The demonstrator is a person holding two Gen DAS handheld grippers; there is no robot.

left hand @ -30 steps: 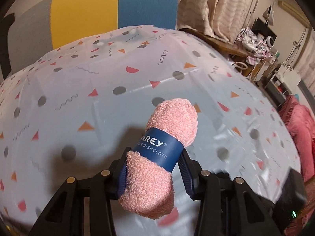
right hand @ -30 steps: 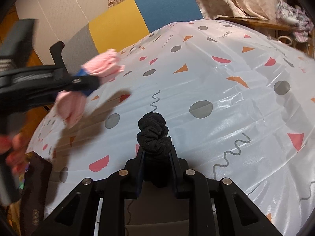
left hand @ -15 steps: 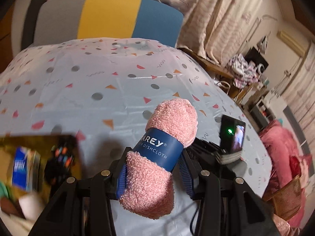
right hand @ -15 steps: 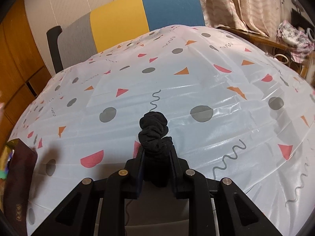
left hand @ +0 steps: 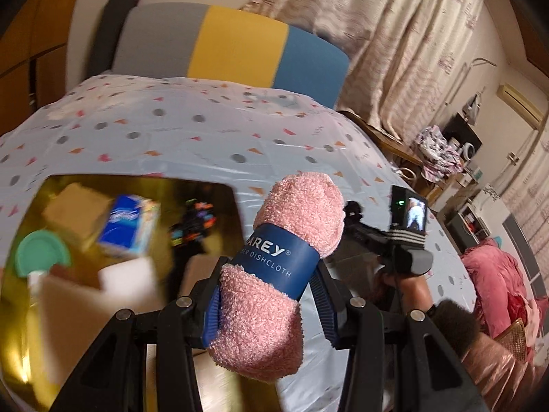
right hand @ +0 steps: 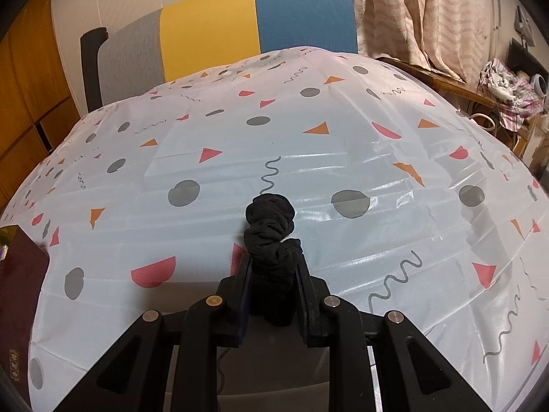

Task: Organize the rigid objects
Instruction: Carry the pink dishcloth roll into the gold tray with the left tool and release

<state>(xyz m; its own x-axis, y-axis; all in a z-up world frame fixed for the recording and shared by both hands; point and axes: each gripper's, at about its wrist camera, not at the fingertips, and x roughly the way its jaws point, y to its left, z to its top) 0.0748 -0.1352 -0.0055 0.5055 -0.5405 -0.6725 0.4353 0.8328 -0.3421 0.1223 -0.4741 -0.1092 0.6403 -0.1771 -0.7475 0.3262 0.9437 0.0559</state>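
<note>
Tabletop [right hand: 343,158]: I see a patterned plastic cover stretched across it.
Gold box [left hand: 61,360]: open beside my left gripper, holding blurred packages.
Pink dishcloth [left hand: 274,274]: rolled, blue-banded, raised by the gold box.
Left gripper [left hand: 267,309]: my fingers clamp that dishcloth.
Black cloth bundle [right hand: 271,237]: twisted, held above the tabletop.
Right gripper [right hand: 272,285]: fingers clenched around it.

your bench [right hand: 343,144] wears a white cloth [right hand: 212,185] with dots and triangles; a gold-lined box [left hand: 61,189] sits at its left edge.
</note>
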